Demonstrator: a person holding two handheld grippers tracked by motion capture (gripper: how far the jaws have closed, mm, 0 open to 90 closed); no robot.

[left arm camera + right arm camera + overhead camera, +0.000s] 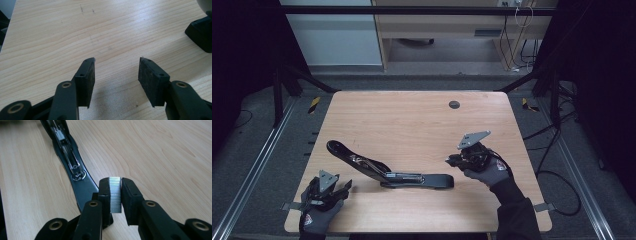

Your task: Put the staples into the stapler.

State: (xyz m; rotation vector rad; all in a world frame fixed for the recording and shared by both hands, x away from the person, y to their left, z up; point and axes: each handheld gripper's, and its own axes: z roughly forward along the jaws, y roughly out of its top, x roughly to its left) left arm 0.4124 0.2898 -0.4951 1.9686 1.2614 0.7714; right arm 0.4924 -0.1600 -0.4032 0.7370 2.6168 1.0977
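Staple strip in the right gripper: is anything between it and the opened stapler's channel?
Nothing visible. The right gripper holds the staple strip, and bare table lies between it and the opened stapler. The stapler's channel lies exposed. The left gripper is off to the side, open.

You see a pale, smooth wood-grain surface (pixel 412 120). The stapler (pixel 387 172) has glossy black plastic and a bright metal channel. The staple strip (pixel 115 195) is ribbed, shiny metal. The right hand-held gripper (pixel 115 192) carries matt black pads.
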